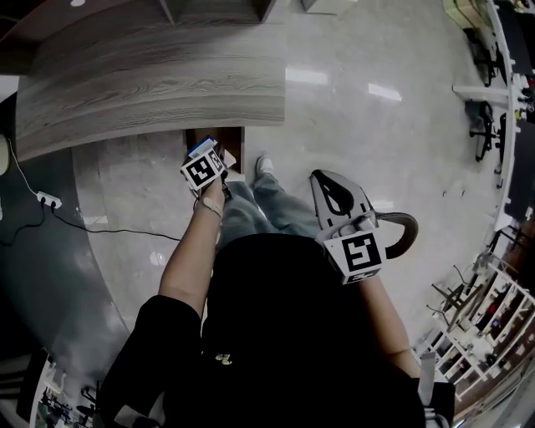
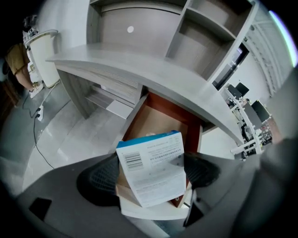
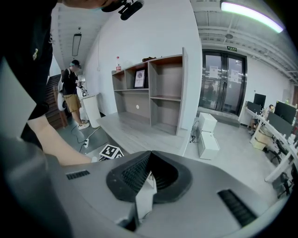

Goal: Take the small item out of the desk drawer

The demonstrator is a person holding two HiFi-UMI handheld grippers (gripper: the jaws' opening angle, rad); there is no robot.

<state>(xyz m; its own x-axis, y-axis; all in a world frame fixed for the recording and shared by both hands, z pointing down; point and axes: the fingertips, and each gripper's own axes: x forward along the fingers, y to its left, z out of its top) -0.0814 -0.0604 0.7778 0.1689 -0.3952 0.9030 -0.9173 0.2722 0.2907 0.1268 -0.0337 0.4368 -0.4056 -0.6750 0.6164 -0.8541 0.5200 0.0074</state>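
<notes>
Light: bright, from ceiling strip (image 3: pixel 251 10) | Glare: patches on glossy floor (image 1: pixel 305 77) | Distortion: fisheye, dark vignetted corners | Focus: mostly sharp

An office lobby, going by the long curved wood-grain desk (image 1: pixel 150 84) on a polished stone floor (image 1: pixel 376 125), an open shelving unit (image 3: pixel 153 88) against the wall, glass double doors (image 3: pixel 223 79) under a ceiling strip light (image 3: pixel 251 14), and workstations with monitors (image 3: pixel 285 113) to one side.

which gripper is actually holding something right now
The left gripper: its jaws clamp a white box with a blue edge above the open drawer. The right gripper is shut on nothing.
</notes>
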